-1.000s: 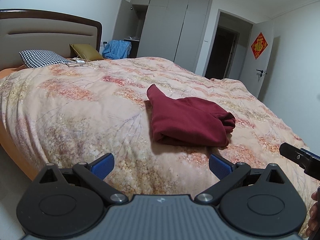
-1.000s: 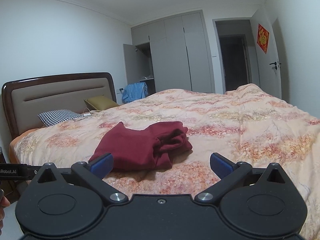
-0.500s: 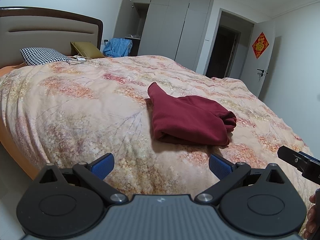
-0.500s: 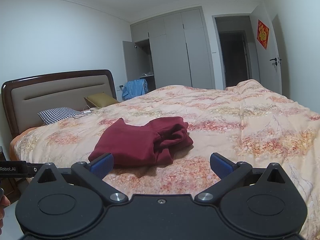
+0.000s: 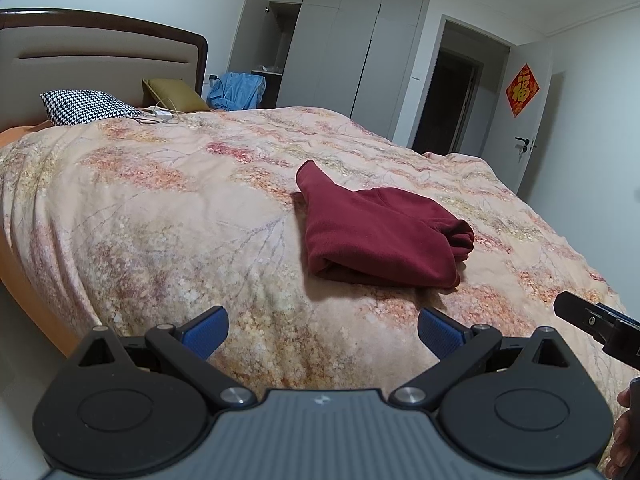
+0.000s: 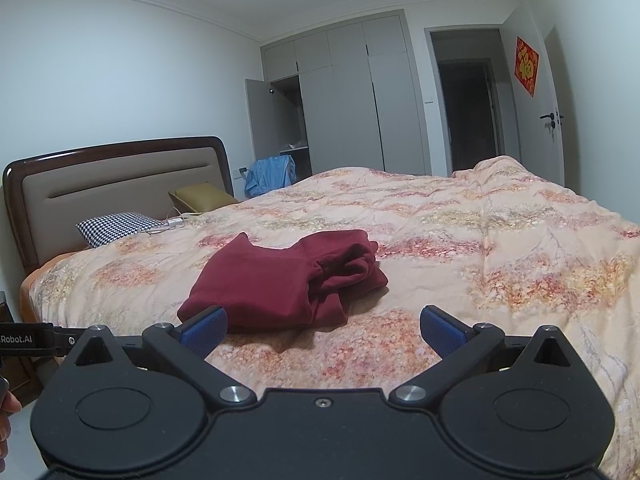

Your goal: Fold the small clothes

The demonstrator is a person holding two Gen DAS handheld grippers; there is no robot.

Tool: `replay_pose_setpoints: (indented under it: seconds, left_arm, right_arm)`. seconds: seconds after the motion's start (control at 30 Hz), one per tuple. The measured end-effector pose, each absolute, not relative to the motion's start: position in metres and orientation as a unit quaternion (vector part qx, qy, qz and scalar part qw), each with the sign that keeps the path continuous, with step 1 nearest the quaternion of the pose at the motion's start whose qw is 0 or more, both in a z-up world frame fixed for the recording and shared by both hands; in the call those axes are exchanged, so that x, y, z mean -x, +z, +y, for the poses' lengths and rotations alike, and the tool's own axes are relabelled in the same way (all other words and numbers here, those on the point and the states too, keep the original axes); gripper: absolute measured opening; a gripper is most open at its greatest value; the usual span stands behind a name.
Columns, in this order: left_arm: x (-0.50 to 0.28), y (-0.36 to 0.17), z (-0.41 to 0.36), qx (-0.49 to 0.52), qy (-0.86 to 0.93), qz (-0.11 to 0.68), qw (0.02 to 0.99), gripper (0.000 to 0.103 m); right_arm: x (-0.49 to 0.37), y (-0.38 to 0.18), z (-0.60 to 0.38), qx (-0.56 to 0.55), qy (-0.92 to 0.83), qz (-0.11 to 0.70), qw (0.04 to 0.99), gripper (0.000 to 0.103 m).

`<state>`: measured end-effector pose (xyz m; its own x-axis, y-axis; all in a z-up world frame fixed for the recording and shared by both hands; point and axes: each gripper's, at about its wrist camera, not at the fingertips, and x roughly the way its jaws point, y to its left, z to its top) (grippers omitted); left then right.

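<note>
A dark red garment point(image 5: 380, 232) lies folded in a compact bundle on the floral bedspread point(image 5: 160, 208). It also shows in the right wrist view point(image 6: 280, 280). My left gripper point(image 5: 323, 330) is open and empty, held back from the garment near the bed's front edge. My right gripper point(image 6: 323, 330) is open and empty too, just in front of the garment's near edge. The right gripper's tip point(image 5: 592, 320) shows at the right edge of the left wrist view.
A houndstooth pillow point(image 5: 86, 106) and an olive cushion point(image 5: 172, 92) lie by the headboard point(image 6: 120, 184), with a white charger and cable beside them. A blue garment point(image 5: 236, 90) hangs by the open wardrobe point(image 5: 344, 44). A door point(image 5: 532, 116) stands at the right.
Both grippers have drifted slightly toward the bed, so the garment sits a little lower and nearer in the right view. The garment itself has not moved. Both grippers stay open.
</note>
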<state>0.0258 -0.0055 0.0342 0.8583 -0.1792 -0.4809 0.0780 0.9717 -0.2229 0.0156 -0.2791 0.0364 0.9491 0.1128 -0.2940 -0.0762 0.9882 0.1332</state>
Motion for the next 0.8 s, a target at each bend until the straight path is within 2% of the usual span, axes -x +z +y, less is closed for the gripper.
replay_pose_setpoints:
  seconds: [0.53, 0.8]
  left_arm:
    - [-0.027, 0.033, -0.003, 0.106, -0.066, 0.265, 0.956, 0.103]
    - [-0.019, 0.041, -0.018, 0.045, -0.025, 0.242, 0.969, 0.103]
  right_arm:
    - [-0.016, 0.033, -0.274, -0.056, 0.055, 0.16, 0.984, 0.102]
    - [-0.016, 0.032, -0.271, -0.054, 0.058, 0.163, 0.983, 0.102]
